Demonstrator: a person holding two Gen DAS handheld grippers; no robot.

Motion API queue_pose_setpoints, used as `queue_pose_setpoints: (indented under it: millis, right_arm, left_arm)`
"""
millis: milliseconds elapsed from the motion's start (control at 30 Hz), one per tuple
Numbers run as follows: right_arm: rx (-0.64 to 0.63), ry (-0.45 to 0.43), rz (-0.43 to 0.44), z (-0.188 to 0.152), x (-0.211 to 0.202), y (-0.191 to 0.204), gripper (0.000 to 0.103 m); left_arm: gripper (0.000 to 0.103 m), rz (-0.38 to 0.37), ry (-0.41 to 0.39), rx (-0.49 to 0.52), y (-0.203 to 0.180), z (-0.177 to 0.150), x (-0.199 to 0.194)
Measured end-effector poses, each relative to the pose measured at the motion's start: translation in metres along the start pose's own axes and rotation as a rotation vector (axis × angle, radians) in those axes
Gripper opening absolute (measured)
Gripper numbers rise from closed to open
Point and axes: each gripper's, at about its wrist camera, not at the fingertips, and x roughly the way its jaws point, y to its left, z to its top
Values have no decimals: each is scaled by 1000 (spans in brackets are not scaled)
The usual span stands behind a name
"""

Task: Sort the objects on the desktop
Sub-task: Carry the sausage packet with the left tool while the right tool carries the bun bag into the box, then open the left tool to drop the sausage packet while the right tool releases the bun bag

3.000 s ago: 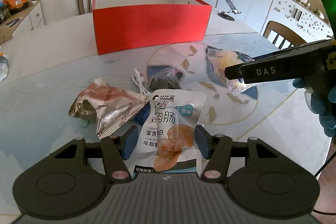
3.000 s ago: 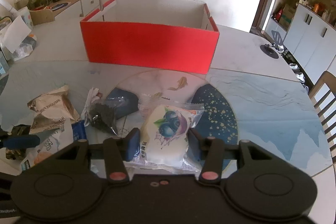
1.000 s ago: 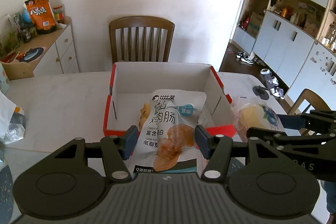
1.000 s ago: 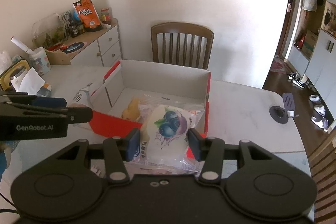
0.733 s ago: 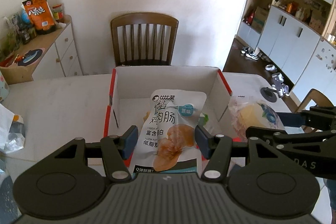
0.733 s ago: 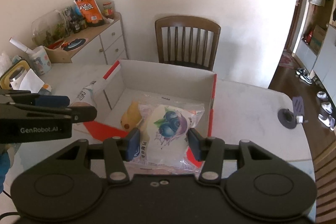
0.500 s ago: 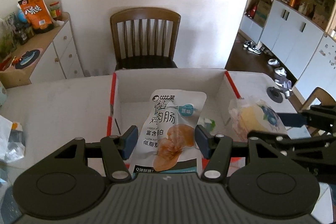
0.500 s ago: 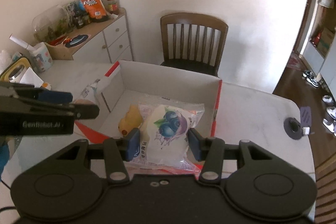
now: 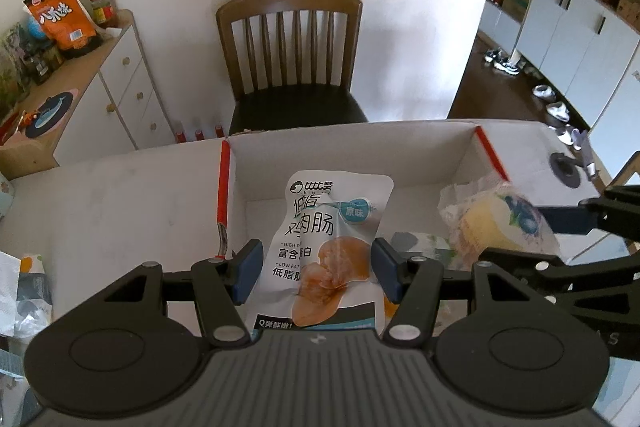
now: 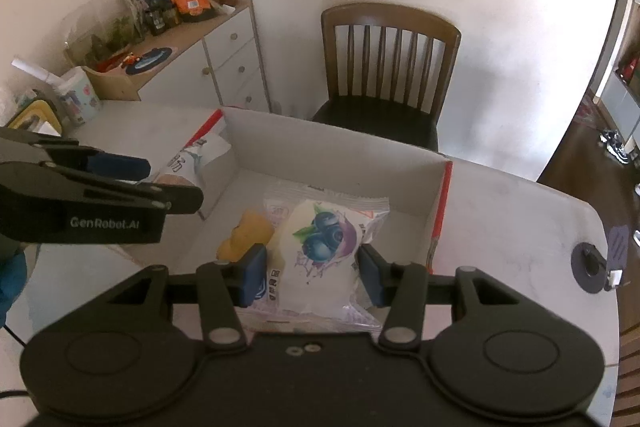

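Note:
My left gripper (image 9: pixel 318 273) is shut on a white chicken-sausage packet (image 9: pixel 326 247) and holds it above the open red box (image 9: pixel 452 147). My right gripper (image 10: pixel 310 275) is shut on a blueberry bread packet (image 10: pixel 320 247) and holds it over the same red box (image 10: pixel 340 155). The bread packet also shows at the right of the left wrist view (image 9: pixel 496 223). The sausage packet shows at the left of the right wrist view (image 10: pixel 188 163). A yellow item (image 10: pixel 244 231) lies on the box floor. A pale green packet (image 9: pixel 424 245) lies inside too.
A wooden chair (image 9: pixel 288 59) stands behind the table. A cabinet (image 10: pixel 200 59) with snack bags and jars is at the left. A black round holder (image 10: pixel 588 263) sits on the table at the right. Bags (image 9: pixel 24 291) lie at the far left.
Both grippers have carried their packets from the near table up and forward over the red box. The box interior now lies right under both packets.

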Motion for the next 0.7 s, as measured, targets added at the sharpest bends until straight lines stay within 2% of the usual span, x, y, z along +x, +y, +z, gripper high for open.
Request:
queue_pose_setpoints:
  millis: [700]
  right_arm:
    - [-29, 75, -75, 15, 83, -14, 50]
  left_arm:
    - [58, 9, 126, 47, -1, -11, 73]
